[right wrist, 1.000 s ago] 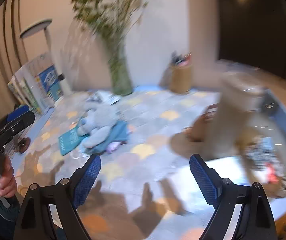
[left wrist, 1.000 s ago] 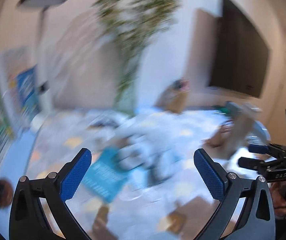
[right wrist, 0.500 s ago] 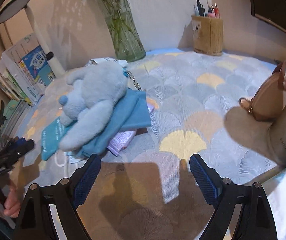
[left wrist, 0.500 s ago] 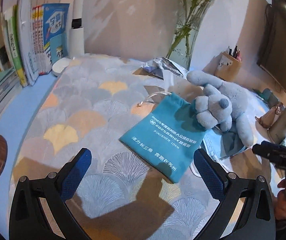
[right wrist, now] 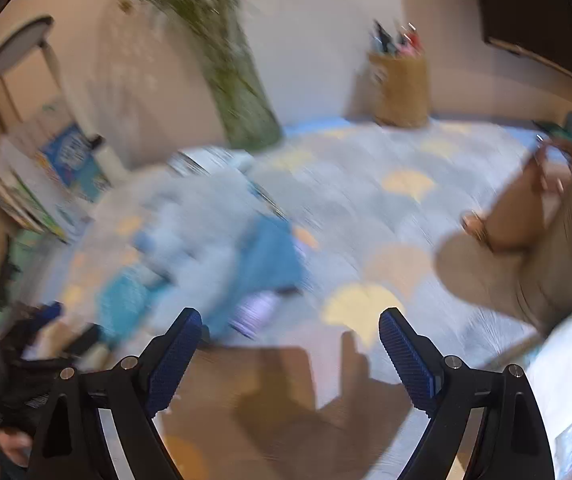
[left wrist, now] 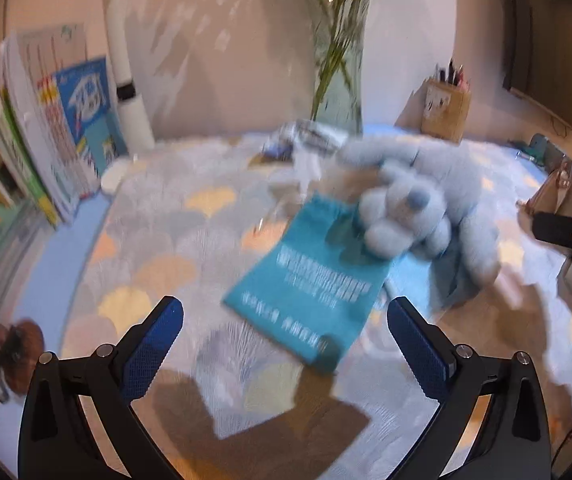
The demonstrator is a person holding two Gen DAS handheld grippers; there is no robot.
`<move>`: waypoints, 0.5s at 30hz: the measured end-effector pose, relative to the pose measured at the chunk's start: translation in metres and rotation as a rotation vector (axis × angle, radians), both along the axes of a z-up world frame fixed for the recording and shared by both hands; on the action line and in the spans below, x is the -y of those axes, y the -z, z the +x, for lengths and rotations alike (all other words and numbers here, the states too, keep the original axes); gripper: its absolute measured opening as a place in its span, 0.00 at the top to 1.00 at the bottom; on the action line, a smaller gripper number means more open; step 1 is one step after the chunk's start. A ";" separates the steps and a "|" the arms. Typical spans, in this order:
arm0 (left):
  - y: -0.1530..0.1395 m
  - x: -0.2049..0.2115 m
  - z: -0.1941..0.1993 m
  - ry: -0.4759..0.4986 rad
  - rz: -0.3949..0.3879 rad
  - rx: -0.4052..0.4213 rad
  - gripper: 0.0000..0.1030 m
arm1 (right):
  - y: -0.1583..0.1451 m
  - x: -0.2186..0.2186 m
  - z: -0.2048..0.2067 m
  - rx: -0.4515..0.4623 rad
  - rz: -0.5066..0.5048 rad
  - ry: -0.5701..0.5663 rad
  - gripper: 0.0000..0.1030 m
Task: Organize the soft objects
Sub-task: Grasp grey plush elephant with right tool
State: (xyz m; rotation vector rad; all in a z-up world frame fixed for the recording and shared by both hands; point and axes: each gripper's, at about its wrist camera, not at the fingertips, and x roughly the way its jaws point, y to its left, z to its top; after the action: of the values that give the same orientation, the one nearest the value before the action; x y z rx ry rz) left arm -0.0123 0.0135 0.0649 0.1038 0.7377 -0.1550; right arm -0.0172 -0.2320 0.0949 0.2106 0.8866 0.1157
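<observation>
Both grippers have dropped nearer the teal drawstring pouch (left wrist: pixel 306 284), lower centre; left gripper (left wrist: pixel 285 334) and right gripper (right wrist: pixel 290 344) gape empty, likely readying a pick from under the plush toy (left wrist: pixel 414 204).

A fuzzy plush toy (left wrist: pixel 410 204) is lying on a matt teal cloth pouch (left wrist: pixel 310 288); the tablecloth (left wrist: pixel 173 248) is looking soft and woven, the vase (left wrist: pixel 338 80) glossy glass.

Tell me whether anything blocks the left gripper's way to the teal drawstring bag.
Nothing visible does. The left gripper is open and empty, and only bare patterned mat lies between its fingers and the near corner of the teal drawstring bag. The blue plush toy rests on the bag's far end, so lifting the bag would disturb it.
</observation>
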 end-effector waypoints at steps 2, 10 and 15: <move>-0.005 0.006 0.007 0.014 0.014 0.015 0.01 | -0.015 -0.007 0.008 0.023 -0.001 -0.033 0.11; 0.029 0.005 0.034 0.010 -0.011 -0.043 0.03 | -0.023 -0.032 0.069 0.028 -0.059 -0.102 0.10; 0.031 0.009 0.034 0.017 -0.004 -0.037 0.03 | 0.000 -0.038 0.094 -0.028 -0.054 -0.121 0.10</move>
State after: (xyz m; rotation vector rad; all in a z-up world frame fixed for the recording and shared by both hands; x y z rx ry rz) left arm 0.0212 0.0050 0.0342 0.1041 0.7735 -0.1751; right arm 0.0772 -0.1942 0.0946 0.1084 0.9294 0.2012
